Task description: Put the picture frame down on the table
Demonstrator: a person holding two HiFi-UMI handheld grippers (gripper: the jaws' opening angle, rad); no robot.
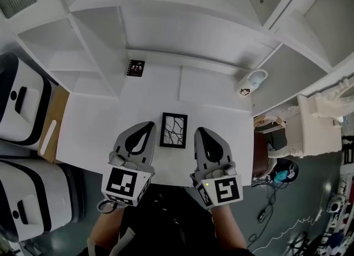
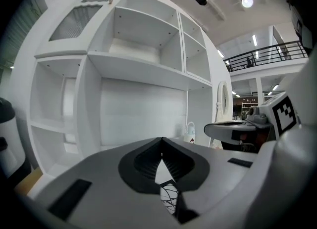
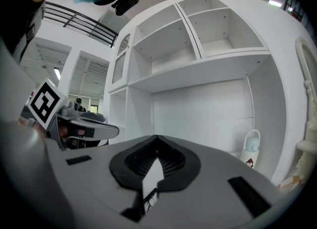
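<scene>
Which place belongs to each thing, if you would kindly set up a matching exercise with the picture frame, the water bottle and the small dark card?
Things:
1. picture frame
2. water bottle
3. small dark card

Places:
A. back left corner of the table
B. flat on the table, seen between the left gripper and the right gripper
C. back right corner of the table

Pairs: 1-B, 2-C, 3-A.

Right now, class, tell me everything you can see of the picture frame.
The picture frame is a rectangle: a black border around a white sheet with black branching lines. It lies flat, face up, on the white table near its front edge, between the left tongs and right tongs. Both are shut, empty and clear of it; only the table touches it.
</scene>
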